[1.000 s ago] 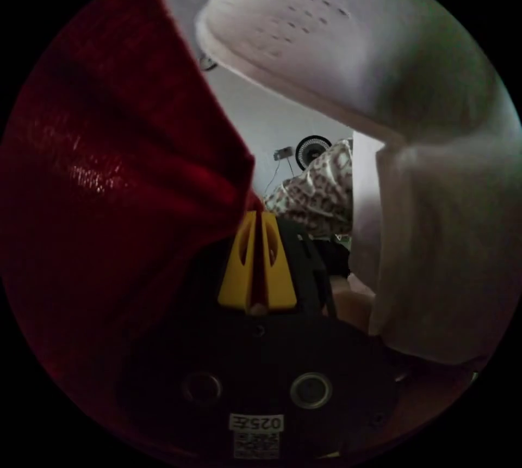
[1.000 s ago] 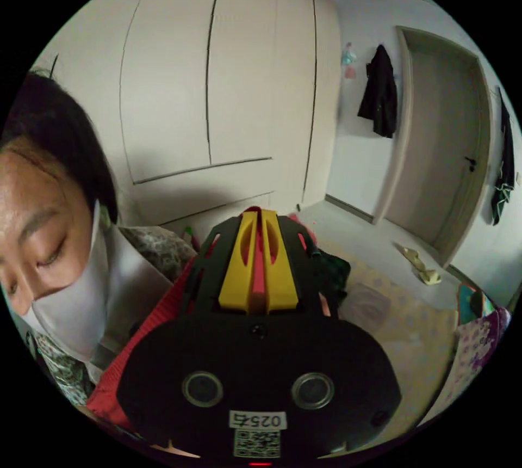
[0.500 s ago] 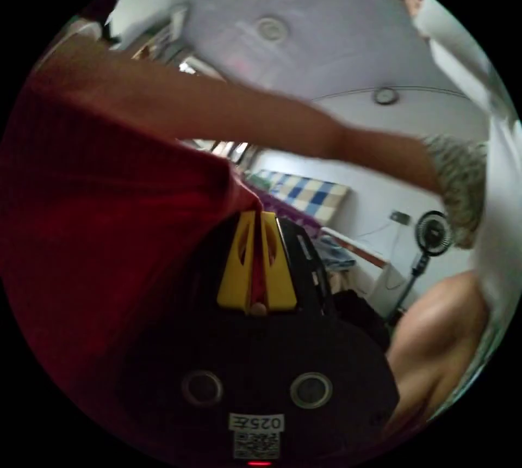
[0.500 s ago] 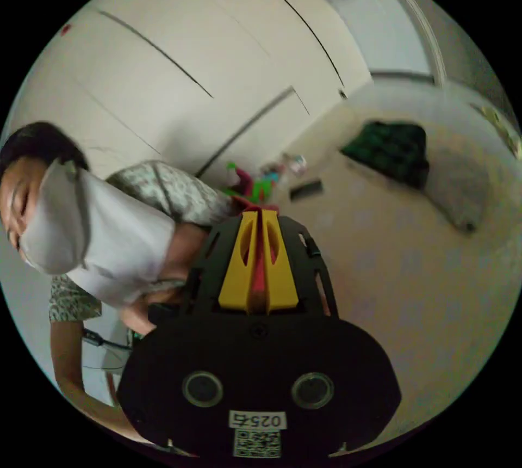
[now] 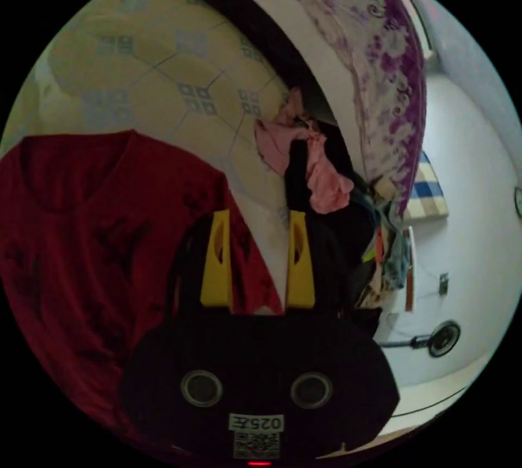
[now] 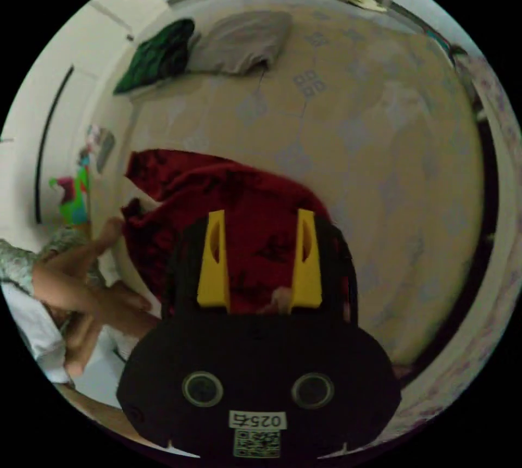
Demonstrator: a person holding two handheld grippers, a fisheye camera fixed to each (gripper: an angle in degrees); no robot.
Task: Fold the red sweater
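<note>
The red sweater lies spread on a yellow patterned mat, its neckline toward the view's upper left. My left gripper is open above the sweater's edge, with nothing between its yellow jaws. In the right gripper view the red sweater lies rumpled on the mat, with dark marks on its cloth. My right gripper hangs open above it, jaws apart. A person's hand reaches toward the sweater's left edge.
A heap of pink and dark clothes lies beside a bed with a purple flowered cover. A fan stands by the wall. A green garment and a grey one lie at the mat's far end.
Both grippers, shut on the red sweater before, have opened and let it go. The sweater now lies on the mat. Both cameras have swung down toward the mat.
</note>
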